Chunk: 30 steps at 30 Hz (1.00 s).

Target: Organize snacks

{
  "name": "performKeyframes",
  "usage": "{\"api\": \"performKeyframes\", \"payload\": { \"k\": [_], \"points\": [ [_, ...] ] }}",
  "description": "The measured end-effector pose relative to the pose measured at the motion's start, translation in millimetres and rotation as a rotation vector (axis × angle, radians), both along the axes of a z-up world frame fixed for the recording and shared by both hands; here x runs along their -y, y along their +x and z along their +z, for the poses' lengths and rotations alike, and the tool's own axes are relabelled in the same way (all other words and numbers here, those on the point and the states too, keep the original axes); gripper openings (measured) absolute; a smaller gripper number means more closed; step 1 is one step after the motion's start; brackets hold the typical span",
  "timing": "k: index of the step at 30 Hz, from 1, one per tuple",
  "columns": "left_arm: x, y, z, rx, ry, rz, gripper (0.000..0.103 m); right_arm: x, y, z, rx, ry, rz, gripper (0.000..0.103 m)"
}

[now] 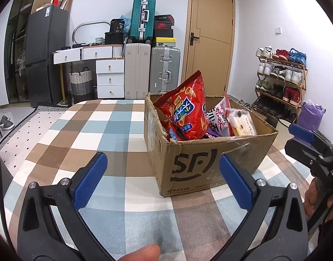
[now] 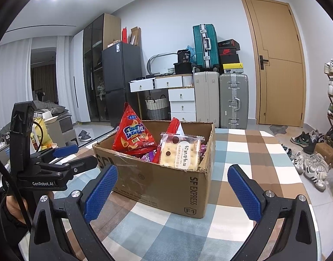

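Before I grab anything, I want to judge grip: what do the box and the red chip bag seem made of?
Box: brown corrugated cardboard, matte, with torn ragged rims and clear tape. Red chip bag: likely thin plastic film, glossy, since it crinkles and catches the light.
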State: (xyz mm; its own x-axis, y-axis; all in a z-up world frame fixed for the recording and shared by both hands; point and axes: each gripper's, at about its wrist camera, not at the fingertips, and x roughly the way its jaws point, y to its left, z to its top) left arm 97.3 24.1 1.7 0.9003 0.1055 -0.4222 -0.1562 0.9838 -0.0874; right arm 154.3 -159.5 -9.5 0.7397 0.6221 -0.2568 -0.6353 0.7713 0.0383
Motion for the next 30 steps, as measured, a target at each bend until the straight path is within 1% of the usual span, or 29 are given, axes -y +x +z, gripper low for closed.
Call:
{"api": "performKeyframes", "payload": {
  "k": [22,30],
  "points": [
    [0.6,-0.4,1.6,-0.001,-0.002,-0.001,0.102,-0.7,-0.2,0.7,-0.002,-0.002,0.001,0.103],
    [0.6,0.8,-3.5,-0.006,-0.007,-0.005,0.102,-0.2,-1.4,1.4,-0.001,-0.006,0.005,0.103]
  ]
}}
